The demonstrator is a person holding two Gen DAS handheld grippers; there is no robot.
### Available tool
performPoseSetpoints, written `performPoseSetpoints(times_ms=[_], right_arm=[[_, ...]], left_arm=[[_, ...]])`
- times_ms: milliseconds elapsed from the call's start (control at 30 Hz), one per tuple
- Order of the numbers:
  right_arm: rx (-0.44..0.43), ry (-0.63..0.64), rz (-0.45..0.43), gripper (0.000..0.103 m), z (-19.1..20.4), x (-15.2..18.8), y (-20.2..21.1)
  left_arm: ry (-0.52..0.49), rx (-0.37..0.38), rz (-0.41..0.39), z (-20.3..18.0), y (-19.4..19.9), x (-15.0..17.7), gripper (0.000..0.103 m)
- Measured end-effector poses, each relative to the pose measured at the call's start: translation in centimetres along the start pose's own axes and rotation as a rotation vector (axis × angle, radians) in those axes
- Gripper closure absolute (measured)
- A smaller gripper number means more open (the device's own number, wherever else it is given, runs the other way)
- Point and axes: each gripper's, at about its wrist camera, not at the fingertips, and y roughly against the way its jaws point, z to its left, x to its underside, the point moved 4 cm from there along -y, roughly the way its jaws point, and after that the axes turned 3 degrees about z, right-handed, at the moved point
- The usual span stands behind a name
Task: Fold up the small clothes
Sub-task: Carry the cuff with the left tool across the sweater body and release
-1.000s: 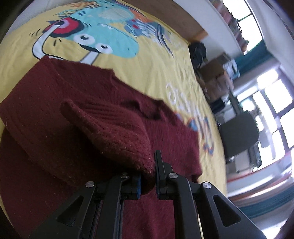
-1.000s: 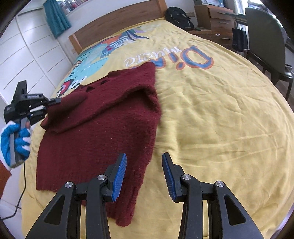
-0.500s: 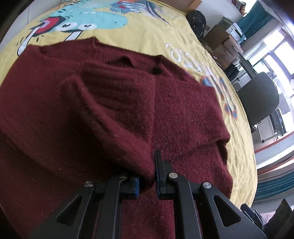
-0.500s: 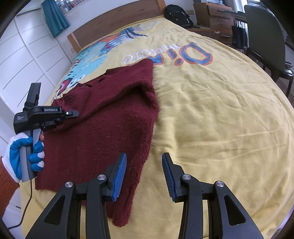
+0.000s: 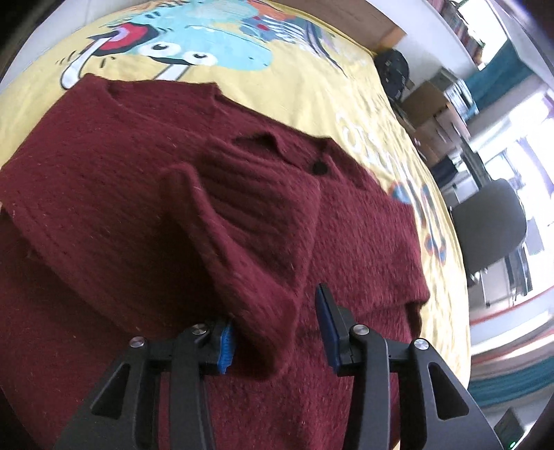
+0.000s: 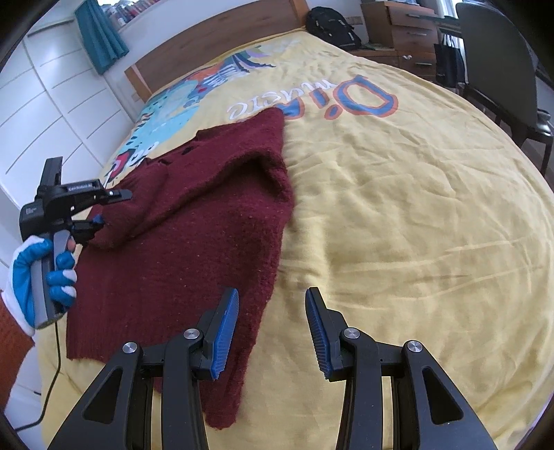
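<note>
A dark red knitted sweater [image 6: 194, 221] lies on the yellow printed bedspread [image 6: 398, 207]. In the left wrist view the sweater [image 5: 121, 194] fills the frame, with one sleeve [image 5: 252, 249] folded across its body. My left gripper [image 5: 275, 332] is open, and the sleeve's cuff end lies loose between its jaws. It also shows in the right wrist view [image 6: 104, 207], held by a blue-gloved hand at the sweater's left edge. My right gripper [image 6: 273, 329] is open and empty, above the sweater's lower right edge.
A wooden headboard [image 6: 214, 45] and a black backpack [image 6: 329, 26] are at the far end of the bed. A dark chair [image 6: 495, 65] and wooden drawers [image 6: 408, 31] stand at the right. White cabinets [image 6: 45, 114] line the left.
My left gripper carried the sleeve across the sweater's body, then opened and let the cuff go. My right gripper has barely moved.
</note>
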Motion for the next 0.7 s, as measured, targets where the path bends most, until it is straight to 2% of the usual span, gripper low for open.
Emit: performPoseSetpoints(times_ms=[167, 233, 300, 467, 667, 700], right_arm=[[-0.001, -0.017, -0.006, 0.061, -0.8, 0.0, 0.2], [0.0, -0.021, -0.007, 0.061, -1.1, 0.1, 0.2], [0.001, -0.025, -0.007, 0.061, -1.3, 0.1, 0.2], [0.003, -0.04, -0.01, 0.061, -2.0, 0.5, 0.5], [0.01, -0.053, -0.011, 0.061, -2.6, 0.7, 0.9], [0.011, -0.054, -0.012, 0.061, -2.6, 0.7, 0.9]], left_arm=[[-0.01, 0.01, -0.03, -1.6, 0.0, -1.5, 0.069], [-0.041, 0.013, -0.028, -3.0, -0.5, -1.7, 0.085], [-0.092, 0.008, -0.022, -4.9, -1.1, -1.6, 0.086], [-0.28, -0.088, 0.005, -9.2, -2.9, 0.3, 0.086], [-0.353, -0.099, 0.07, -11.4, -5.1, 2.6, 0.086], [-0.359, -0.103, 0.078, -11.5, -5.3, 2.8, 0.082]])
